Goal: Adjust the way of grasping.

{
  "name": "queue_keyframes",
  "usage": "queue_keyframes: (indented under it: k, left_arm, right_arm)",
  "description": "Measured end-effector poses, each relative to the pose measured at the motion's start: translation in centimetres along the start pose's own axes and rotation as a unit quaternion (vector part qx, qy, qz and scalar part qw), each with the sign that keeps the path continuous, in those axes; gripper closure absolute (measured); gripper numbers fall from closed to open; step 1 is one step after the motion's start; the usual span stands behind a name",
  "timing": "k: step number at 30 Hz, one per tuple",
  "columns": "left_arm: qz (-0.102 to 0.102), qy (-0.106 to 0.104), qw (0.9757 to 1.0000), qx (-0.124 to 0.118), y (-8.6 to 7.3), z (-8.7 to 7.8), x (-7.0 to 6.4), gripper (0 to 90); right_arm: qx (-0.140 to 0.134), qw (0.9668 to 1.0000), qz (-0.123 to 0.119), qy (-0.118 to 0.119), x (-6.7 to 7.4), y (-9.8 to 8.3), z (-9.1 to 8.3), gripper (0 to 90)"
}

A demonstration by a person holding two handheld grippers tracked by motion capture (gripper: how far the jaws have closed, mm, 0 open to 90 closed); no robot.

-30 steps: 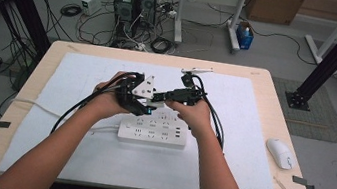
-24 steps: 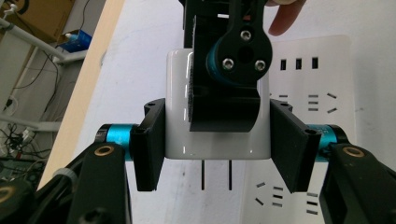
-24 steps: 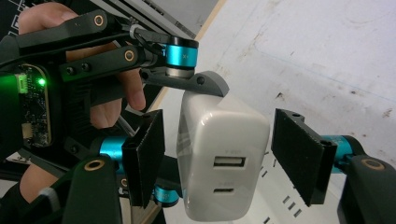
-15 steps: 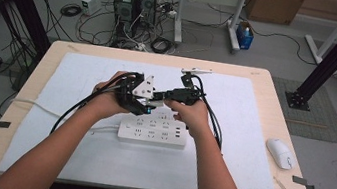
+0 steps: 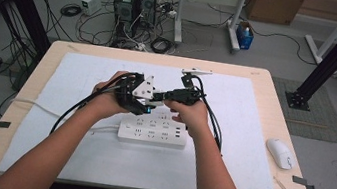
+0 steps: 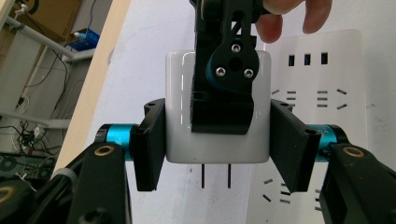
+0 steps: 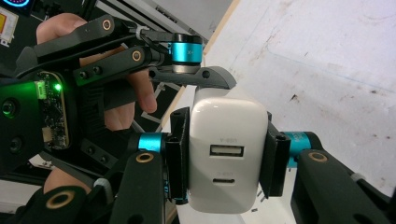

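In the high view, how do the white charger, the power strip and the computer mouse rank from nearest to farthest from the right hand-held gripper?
1. White charger: between the jaws of the right hand-held gripper, mid-table.
2. Power strip: on the table just below the hands.
3. Computer mouse: by the table's right edge, farthest.

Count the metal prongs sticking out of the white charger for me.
2. Both prongs show in the left gripper view, side by side, projecting from the lower face of the white charger toward the table, near the power strip. None seem hidden.
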State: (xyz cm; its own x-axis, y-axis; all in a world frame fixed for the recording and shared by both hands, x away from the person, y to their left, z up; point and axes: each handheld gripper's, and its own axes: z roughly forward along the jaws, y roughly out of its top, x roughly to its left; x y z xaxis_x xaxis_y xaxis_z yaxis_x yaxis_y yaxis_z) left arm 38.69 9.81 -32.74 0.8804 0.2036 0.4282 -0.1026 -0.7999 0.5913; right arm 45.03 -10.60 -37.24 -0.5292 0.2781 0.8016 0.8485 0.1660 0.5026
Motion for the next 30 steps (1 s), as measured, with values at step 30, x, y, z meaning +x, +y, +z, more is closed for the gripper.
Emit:
queue_keyframes:
  k: [30]
  left_arm:
    - [-0.112, -0.013, 0.9933, 0.022, -1.3, -1.3, 2.0, 25.8]
  right_arm:
    - [0.006, 0.9946, -0.036, -0.097, 0.8, 0.4, -2.2, 62.4]
